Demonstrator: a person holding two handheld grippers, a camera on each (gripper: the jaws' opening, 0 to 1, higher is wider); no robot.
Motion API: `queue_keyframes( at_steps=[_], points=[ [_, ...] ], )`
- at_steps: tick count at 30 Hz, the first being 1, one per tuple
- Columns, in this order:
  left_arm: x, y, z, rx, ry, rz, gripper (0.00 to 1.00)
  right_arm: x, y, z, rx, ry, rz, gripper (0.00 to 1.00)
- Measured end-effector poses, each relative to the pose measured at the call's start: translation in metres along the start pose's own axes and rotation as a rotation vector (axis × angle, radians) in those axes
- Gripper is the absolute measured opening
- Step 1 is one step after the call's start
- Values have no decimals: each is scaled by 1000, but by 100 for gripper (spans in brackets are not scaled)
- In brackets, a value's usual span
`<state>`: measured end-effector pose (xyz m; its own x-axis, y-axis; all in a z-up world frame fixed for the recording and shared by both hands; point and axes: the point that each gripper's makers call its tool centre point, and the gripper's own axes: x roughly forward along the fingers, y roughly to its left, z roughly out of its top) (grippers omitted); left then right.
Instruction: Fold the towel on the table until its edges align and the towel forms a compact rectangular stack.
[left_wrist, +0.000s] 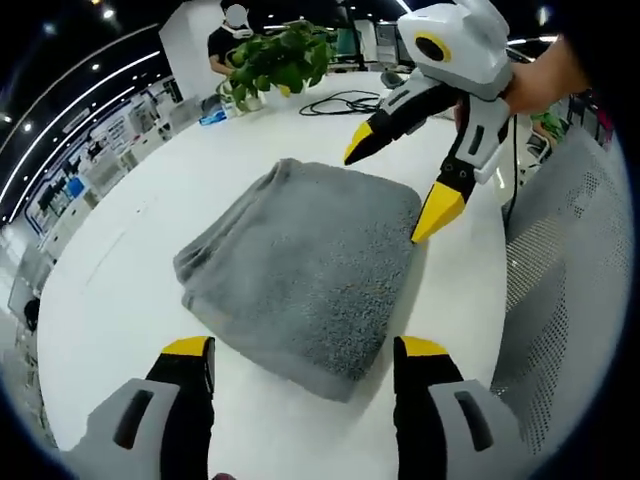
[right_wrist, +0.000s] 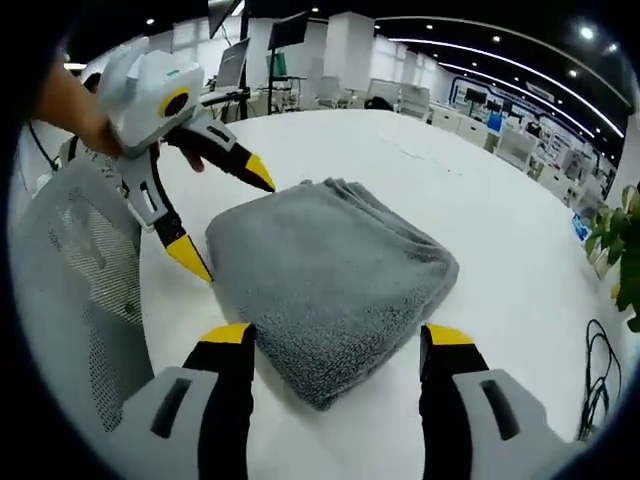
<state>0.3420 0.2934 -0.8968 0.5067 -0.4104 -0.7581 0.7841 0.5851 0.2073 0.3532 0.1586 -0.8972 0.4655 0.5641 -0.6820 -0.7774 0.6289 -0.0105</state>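
Observation:
A grey towel (left_wrist: 300, 265) lies folded into a thick, compact rectangle on the white round table (left_wrist: 120, 270). My left gripper (left_wrist: 305, 350) stands open at the towel's near edge, nothing between its yellow-tipped jaws. My right gripper (left_wrist: 398, 185) hovers open at the towel's far right corner, one tip close to the edge. In the right gripper view the same towel (right_wrist: 330, 265) sits on the table (right_wrist: 500, 220), with my right gripper (right_wrist: 338, 335) open and its jaws on either side of the near corner. The left gripper (right_wrist: 226, 217) is open at the towel's left side.
A potted plant (left_wrist: 280, 55) and a black cable (left_wrist: 345, 102) sit at the table's far side. A grey mesh chair (left_wrist: 570, 260) stands against the table edge beside the towel. A person (left_wrist: 225, 40) stands behind the plant. Bare tabletop surrounds the towel.

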Motion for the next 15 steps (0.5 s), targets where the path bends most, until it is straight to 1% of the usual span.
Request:
queue_keyframes(
  at_steps=[2,3,5,7,10,12,15],
  points=[
    [2,0,-4,-67,2,-16,75,3,-4,-2,-8,-5,-15,71],
    [2,3,-5,-57,3,-8,76,4,-5,-2,-10,-10,-21,74],
    [3,5,-6,-38,0,-3,74,8,-4,-4,5,-2,-8,72],
    [5,3,-7,-50,5,-24,72,12,-2,-8,33,11,18,71],
    [8,2,-7,-47,6,-35,68,17,5,-10,14,29,38,72],
    [11,2,-8,-58,13,-45,68,20,6,-11,13,32,39,71],
    [13,2,-7,-61,7,-55,67,25,4,-11,41,40,29,71]
  ],
)
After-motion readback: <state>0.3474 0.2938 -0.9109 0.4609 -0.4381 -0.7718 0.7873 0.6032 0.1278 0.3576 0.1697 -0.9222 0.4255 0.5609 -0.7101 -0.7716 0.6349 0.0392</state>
